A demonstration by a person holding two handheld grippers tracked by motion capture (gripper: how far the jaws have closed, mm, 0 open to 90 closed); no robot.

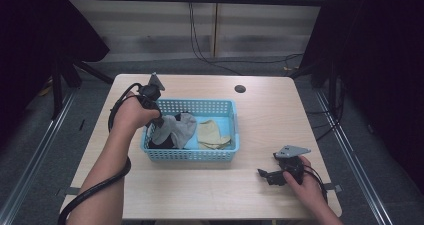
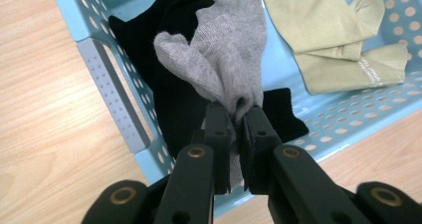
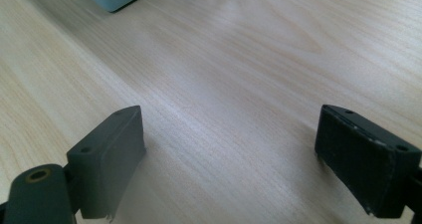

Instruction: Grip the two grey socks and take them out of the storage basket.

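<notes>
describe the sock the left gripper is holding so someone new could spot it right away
On the wooden table stands a light blue perforated basket. At its left end, the left gripper pinches a grey sock that hangs over a black sock. It is the only grey one; its other neighbour, the pale olive sock, lies flat at the basket's right.

The table is pale wood-grain laminate, smooth with a soft sheen. On it sits a light blue basket of moulded plastic, perforated, slightly glossy, with a grey dimpled plastic handle at about 9 o'clock in the left gripper view. Inside, the grey sock is a fuzzy, matt knit cloth. The black sock beneath it is a denser, matt knit. At 2 o'clock the beige sock is a smoother, finer cloth. The left gripper has matt black plastic jaws with brass-coloured metal rivets. The right gripper has matt, slightly scuffed black pads.
</notes>
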